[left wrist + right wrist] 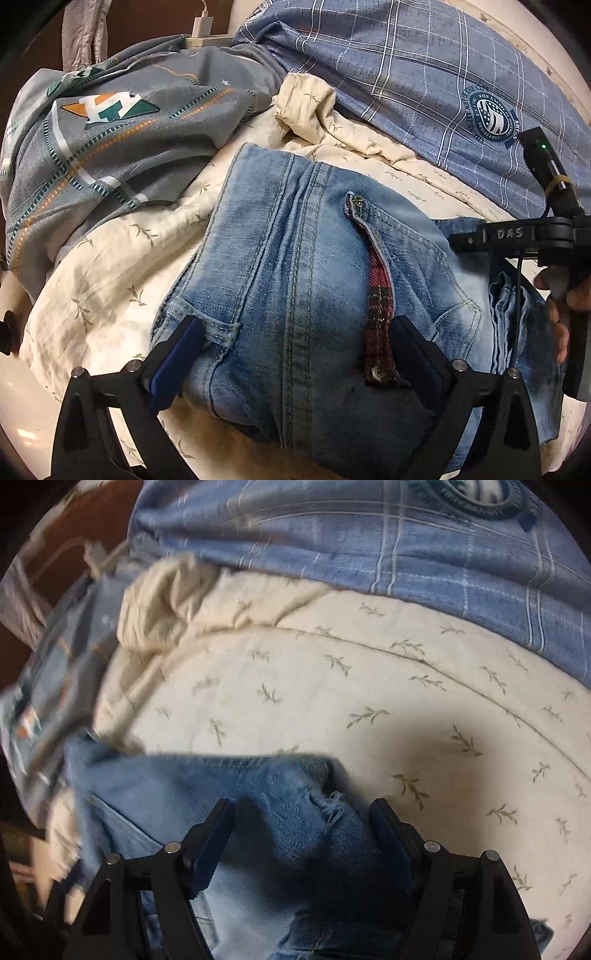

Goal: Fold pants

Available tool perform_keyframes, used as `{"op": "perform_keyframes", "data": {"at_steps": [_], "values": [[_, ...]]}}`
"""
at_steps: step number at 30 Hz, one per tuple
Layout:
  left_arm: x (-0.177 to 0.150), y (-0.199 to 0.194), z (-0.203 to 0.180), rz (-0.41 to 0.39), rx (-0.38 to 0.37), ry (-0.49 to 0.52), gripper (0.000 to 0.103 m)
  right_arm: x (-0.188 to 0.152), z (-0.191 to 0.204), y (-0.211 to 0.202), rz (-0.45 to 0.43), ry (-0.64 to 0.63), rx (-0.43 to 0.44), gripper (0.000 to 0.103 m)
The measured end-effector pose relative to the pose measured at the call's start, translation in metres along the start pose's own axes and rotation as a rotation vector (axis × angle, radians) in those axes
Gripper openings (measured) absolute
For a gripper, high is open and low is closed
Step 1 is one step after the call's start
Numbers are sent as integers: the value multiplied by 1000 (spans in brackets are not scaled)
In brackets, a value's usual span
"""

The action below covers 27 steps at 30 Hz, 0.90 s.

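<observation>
Light blue jeans [295,266] lie folded on a cream leaf-print quilt, waist end near me, a red plaid pocket lining [378,295] showing. My left gripper [295,332] is open, its jaws wide on either side of the waistband, just above the denim. The right gripper [517,236] shows at the right edge of the left wrist view, held by a hand. In the right wrist view the right gripper [303,812] is open over a frayed edge of the jeans [258,805]. That view is blurred on its left side.
The cream quilt [369,701] covers the bed. A blue plaid pillow [424,74] lies at the back right, a grey patterned pillow [110,129] at the back left. A white charger [203,31] sits behind them.
</observation>
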State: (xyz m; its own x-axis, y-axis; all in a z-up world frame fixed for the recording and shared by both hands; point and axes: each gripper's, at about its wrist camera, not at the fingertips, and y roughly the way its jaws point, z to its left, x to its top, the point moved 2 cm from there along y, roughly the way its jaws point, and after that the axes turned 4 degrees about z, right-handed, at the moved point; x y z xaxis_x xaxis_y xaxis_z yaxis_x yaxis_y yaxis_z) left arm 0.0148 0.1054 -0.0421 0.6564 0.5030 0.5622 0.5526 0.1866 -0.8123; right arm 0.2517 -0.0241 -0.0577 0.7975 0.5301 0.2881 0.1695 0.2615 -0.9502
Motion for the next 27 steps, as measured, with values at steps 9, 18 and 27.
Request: {"op": "perform_keyframes", "data": {"at_steps": [9,18,27], "values": [[-1,-1,0,-2,-1,0,101,-10,10,-6,-79,-1,-108,28],[-2,-2,0,-2,2,-11,101,-17,-3,-66,-211,159,52,68],[-2,-1,-1,-9,7,-2,102,-2,-15,-7,-74,335,395,68]]}}
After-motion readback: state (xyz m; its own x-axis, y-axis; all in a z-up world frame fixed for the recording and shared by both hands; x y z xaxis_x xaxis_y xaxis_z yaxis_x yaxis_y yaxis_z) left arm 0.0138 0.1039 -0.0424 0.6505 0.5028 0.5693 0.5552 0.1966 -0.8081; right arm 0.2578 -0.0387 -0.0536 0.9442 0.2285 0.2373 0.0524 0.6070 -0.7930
